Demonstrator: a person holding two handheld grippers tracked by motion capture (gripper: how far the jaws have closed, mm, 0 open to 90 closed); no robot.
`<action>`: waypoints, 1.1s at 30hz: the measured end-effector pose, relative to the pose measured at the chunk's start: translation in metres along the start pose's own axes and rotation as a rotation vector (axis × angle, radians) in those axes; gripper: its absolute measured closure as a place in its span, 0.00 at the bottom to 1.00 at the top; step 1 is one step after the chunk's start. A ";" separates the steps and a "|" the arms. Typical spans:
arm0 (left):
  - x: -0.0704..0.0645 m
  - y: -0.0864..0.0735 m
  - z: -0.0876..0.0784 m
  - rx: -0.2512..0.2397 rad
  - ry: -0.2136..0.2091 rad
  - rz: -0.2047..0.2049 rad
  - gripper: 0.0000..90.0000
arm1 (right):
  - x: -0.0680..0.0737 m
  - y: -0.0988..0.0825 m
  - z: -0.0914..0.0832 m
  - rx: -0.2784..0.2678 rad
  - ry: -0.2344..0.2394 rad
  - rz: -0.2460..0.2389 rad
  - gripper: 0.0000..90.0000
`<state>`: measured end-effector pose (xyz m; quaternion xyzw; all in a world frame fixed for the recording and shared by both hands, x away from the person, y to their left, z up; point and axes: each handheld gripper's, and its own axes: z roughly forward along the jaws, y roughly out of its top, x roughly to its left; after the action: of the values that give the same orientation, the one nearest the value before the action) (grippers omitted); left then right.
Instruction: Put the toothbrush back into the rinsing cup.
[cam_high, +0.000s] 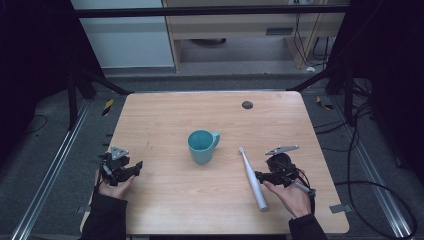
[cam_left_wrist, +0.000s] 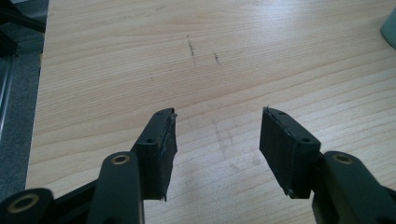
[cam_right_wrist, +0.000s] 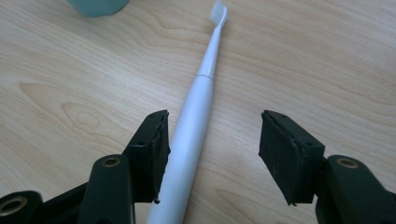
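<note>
Right gripper (cam_right_wrist: 212, 135) spread around a white toothbrush (cam_right_wrist: 198, 102).
Toothbrush beside the left-hand pad, unpinched; left gripper (cam_left_wrist: 217, 135) spread, lower left; teal cup (cam_high: 202, 146) centre.

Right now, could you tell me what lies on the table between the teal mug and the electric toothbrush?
Nothing does. In the high view, the stretch of table between the teal mug and the electric toothbrush is bare wood, and they lie apart.
</note>
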<state>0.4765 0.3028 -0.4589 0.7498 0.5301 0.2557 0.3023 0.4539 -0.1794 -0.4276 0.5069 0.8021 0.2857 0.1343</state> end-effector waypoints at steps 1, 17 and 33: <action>0.000 0.000 0.000 0.001 -0.001 0.001 0.50 | 0.001 0.000 0.001 0.010 0.003 0.002 0.49; -0.002 0.000 0.005 0.036 -0.008 0.011 0.49 | 0.014 0.003 0.017 0.146 0.023 -0.010 0.58; -0.003 0.000 0.007 0.050 -0.013 0.015 0.49 | 0.020 0.003 0.034 0.246 0.022 -0.020 0.66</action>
<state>0.4802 0.2989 -0.4635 0.7627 0.5287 0.2397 0.2850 0.4649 -0.1499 -0.4516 0.5082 0.8376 0.1894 0.0651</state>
